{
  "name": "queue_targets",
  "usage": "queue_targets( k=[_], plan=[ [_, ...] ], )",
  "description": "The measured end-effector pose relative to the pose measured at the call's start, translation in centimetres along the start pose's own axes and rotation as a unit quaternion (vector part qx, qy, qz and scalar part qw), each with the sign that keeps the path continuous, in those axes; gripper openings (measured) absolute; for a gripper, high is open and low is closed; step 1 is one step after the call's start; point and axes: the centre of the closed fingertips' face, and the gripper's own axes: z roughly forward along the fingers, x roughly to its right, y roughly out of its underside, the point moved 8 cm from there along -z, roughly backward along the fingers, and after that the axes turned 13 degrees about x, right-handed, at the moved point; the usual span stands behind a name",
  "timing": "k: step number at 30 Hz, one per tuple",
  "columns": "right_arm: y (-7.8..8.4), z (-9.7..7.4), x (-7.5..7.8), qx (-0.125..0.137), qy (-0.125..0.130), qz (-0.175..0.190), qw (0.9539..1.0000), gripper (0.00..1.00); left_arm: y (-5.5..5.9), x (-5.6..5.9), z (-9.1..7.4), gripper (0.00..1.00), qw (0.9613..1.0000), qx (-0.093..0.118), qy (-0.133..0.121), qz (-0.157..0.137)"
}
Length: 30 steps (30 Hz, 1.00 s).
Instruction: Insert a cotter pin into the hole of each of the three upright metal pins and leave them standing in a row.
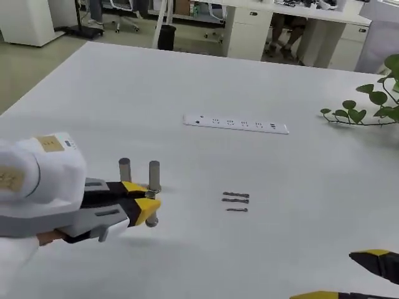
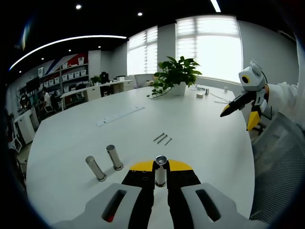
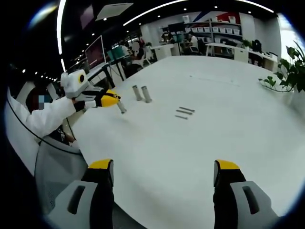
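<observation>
Left gripper (image 1: pixel 149 203): jaws closed on one metal pin (image 2: pixel 160 171), gripped around its shank with the cap showing above the yellow tips. I cannot tell whether its foot touches the table (image 1: pixel 187 81).
Right gripper (image 3: pixel 163 167): jaws spread wide with nothing between them. It is low at the near right of the head view, well apart from the work.
Standing pins: two, (image 1: pixel 124 168) and (image 1: pixel 154 176), upright and side by side but apart, just behind the left gripper's tips.
Cotter pins (image 1: pixel 235 202): three lying flat in a short stack of parallel lines, close together, to the right of the pins with bare table between.
Writing: a tan sticker (image 1: pixel 50 144) on the left gripper's white housing carries print too small to read. The power strip (image 1: pixel 235 123) shows sockets and no legible wording.
Power strip: lies flat beyond the cotter pins, well apart from them, roughly parallel to the far edge.
Plant (image 1: pixel 368 106): trailing leaves reach over the table at the far right, well apart from the pins.
Edges: the far table edge crosses the top of the head view, with desks and chairs beyond it. In the right gripper view the left gripper sits near the table's side edge, with a grey mesh chair back (image 3: pixel 62 176) just outside it.
Open room: broad bare surface between the cotter pins and the right gripper, and on all sides of the two standing pins except toward the left gripper.
</observation>
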Motion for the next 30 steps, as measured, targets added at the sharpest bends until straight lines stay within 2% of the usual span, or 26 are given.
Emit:
queue_targets(
  k=[5, 12, 20, 24, 27, 30],
  plan=[
    [0.1, 0.0, -0.1, 0.002, -0.004, 0.003, 1.0000, 0.84, 0.8, 0.9, 0.2, 0.05, 0.9999, -0.002, 0.013, -0.007],
    [0.3, -0.1, -0.2, 0.002, -0.006, 0.004, 1.0000, 0.84, 1.7, 2.2, 0.8, 0.05, 0.9991, -0.018, 0.039, -0.002],
    [0.6, -0.5, 0.0, 0.004, -0.003, 0.008, 1.0000, 0.84, 2.8, 3.2, 1.5, 0.05, 0.9976, -0.033, 0.060, 0.000],
    [0.8, -0.7, 0.0, 0.004, 0.000, 0.011, 0.9999, 0.83, 3.1, 3.4, 1.6, 0.05, 0.9974, -0.036, 0.063, -0.001],
    [0.9, -0.7, 0.0, 0.005, 0.001, 0.013, 0.9999, 0.83, 3.4, 3.3, 1.8, 0.05, 0.9976, -0.032, 0.056, -0.027],
    [0.9, -0.8, 0.0, 0.007, 0.003, 0.014, 0.9999, 0.83, 3.4, 3.2, 1.7, 0.05, 0.9977, -0.032, 0.055, -0.021]
  ],
)
